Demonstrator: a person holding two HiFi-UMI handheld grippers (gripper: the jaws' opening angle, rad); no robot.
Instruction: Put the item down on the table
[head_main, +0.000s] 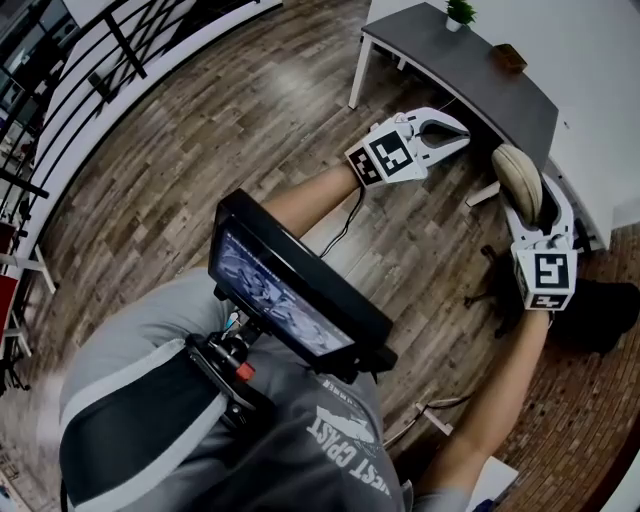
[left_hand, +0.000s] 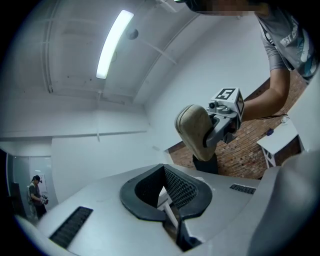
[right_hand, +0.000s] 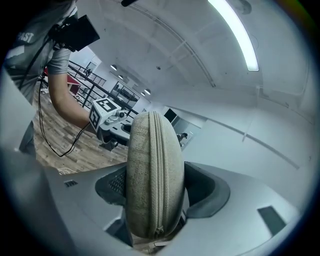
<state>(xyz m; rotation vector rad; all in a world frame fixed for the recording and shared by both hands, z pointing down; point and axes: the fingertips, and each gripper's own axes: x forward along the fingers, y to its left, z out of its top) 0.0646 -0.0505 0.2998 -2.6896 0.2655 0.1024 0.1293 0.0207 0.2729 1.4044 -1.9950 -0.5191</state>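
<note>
My right tongs are clamped on the beige zipped case, with 1 jaw on each broad side and the zipper edge turned toward the right gripper view's camera. The case is held in the air over the wooden floor, near the edge of the dark tabletop but not on it. My left tongs are closed together, with nothing between them.
</note>
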